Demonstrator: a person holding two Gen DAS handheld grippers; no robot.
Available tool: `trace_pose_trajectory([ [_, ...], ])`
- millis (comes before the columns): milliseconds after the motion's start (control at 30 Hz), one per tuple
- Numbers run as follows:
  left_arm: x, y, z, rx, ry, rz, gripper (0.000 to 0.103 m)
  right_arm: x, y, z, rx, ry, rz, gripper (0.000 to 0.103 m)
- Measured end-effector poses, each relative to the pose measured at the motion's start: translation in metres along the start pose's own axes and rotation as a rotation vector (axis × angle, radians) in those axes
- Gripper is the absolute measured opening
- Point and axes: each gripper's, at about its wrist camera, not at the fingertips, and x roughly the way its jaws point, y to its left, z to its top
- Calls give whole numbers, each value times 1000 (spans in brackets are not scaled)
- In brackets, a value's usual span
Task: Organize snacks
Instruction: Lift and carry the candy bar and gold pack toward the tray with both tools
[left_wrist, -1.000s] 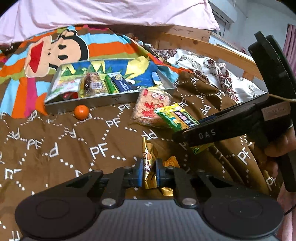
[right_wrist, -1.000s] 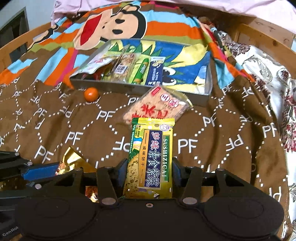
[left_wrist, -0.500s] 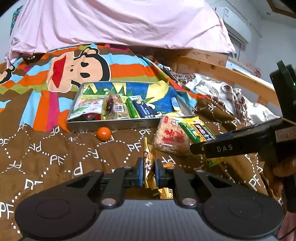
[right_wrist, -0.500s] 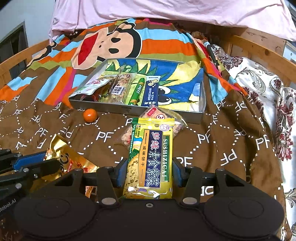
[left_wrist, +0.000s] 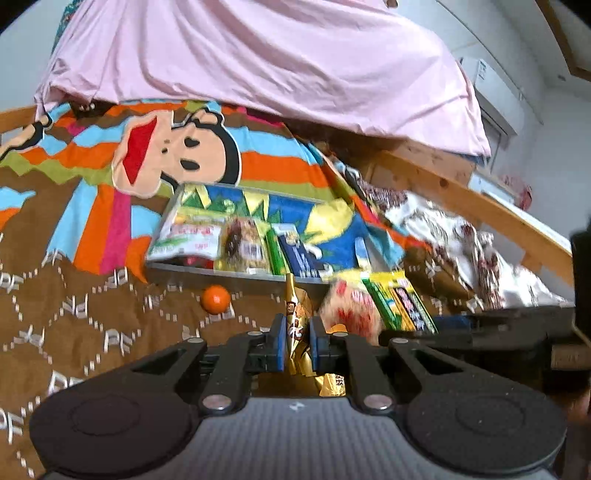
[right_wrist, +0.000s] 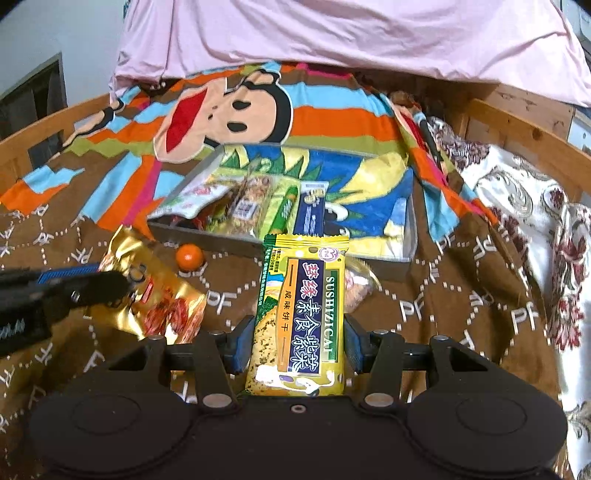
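Lifted since a second ago: left gripper (left_wrist: 297, 343) pinching one crinkly gold foil packet (right_wrist: 155, 291). I see right gripper (right_wrist: 298, 343) clamping one flat yellow-green biscuit pack (right_wrist: 303, 314); metal tray (right_wrist: 410, 236) at 12 o'clock, four packs inside.

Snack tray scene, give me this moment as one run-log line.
left hand-held gripper: shut on gold packet | right hand-held gripper: shut on green cracker pack | tray: partly filled

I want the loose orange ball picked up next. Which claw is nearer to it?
Left, by a small margin. The left claw, shut on the gold packet, hangs just beside the orange ball. The right claw, gripping the green biscuit pack, sits farther back.
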Motion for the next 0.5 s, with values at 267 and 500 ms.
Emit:
trace_pose_trajectory([
  [267, 33, -1, 46, 13, -65, 12, 14, 20, -27, 39, 23, -93, -14, 51],
  [500, 100, 0, 87, -5, -84, 10, 13, 70, -55, 74, 119, -138, -4, 51],
])
